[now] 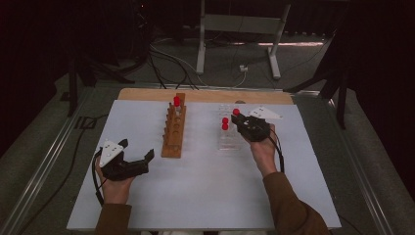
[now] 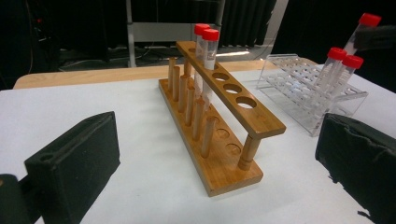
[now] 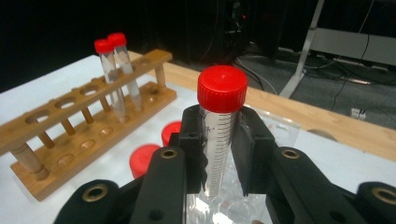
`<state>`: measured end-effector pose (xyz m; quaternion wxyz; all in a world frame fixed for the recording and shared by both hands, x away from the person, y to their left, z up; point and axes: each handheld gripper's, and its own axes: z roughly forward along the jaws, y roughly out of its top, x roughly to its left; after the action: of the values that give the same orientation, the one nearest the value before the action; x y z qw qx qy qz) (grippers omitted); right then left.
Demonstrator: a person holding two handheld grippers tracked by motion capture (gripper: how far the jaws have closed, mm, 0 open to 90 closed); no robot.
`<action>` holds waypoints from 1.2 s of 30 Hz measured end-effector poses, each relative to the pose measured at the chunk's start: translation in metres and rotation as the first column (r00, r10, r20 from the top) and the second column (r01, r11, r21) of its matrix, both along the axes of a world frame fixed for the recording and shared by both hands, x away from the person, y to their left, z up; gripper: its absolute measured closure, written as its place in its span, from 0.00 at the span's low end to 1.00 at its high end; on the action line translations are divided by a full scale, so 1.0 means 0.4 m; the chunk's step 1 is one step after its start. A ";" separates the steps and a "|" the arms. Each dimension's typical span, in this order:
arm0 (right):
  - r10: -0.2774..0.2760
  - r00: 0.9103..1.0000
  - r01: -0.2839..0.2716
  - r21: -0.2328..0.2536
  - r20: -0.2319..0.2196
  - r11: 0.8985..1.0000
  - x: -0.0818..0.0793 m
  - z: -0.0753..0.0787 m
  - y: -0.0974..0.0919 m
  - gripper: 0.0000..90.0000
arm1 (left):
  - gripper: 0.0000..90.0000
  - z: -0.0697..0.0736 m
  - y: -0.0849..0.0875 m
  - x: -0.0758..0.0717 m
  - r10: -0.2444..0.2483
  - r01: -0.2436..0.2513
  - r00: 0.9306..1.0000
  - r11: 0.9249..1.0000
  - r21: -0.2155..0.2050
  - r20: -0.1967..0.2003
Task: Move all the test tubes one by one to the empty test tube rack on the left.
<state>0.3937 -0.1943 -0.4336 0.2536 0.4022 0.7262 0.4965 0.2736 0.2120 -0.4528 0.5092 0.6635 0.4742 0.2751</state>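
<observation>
Red-capped and clear-walled, a graduated test tube stands upright between the jaws of the right gripper, which clamp its upper wall just under the cap, above the clear acrylic rack at the table's right side. 2 more capped tubes wait in that rack; 2 others already stand at the far end of the wooden rack. The left gripper rests on the white table near the wooden rack, jaws wide and empty. The grip sits high on a smooth wall, so the tube could slip or swing in transit, and a tilted bottom could catch the wooden rack's top bar, missing a hole or knocking the 2 seated tubes.
</observation>
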 end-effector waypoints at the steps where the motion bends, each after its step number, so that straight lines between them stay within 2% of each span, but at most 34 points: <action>1: 0.001 1.000 -0.001 0.000 0.004 1.000 -0.001 0.005 0.000 0.83 | 0.01 0.000 0.000 0.000 0.000 0.000 1.000 1.000 0.000 0.000; 13: 0.007 1.000 -0.007 0.011 0.024 1.000 -0.022 0.048 -0.016 0.83 | 0.01 0.000 -0.001 0.000 -0.001 0.001 1.000 1.000 0.003 -0.001; 19: 0.025 0.999 -0.025 0.019 0.025 0.999 -0.039 0.061 -0.025 0.83 | 0.01 0.003 -0.020 0.000 -0.016 0.016 1.000 1.000 0.007 0.002; 22: 0.035 0.999 -0.035 0.021 0.026 0.999 -0.046 0.065 -0.029 0.83 | 0.01 0.006 -0.042 0.002 -0.034 0.034 0.999 0.999 0.011 0.005; 27: 0.051 0.999 -0.051 0.020 0.017 0.998 -0.062 0.073 -0.034 0.83 | 0.01 0.023 -0.096 0.013 -0.093 0.093 0.996 0.995 0.029 0.017; 32: 0.075 0.997 -0.076 0.021 0.013 0.997 -0.081 0.079 -0.034 0.83 | 0.01 0.046 -0.166 0.035 -0.153 0.151 0.988 0.987 0.052 0.030; 36: 0.093 0.996 -0.093 0.028 0.010 0.995 -0.095 0.084 -0.030 0.83 | 0.02 0.064 -0.228 0.058 -0.203 0.200 0.978 0.977 0.079 0.040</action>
<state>0.3558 -0.2063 -0.4000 0.2278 0.3694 0.7358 0.5198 0.2967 0.1207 -0.4271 0.5205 0.7199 0.3815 0.2555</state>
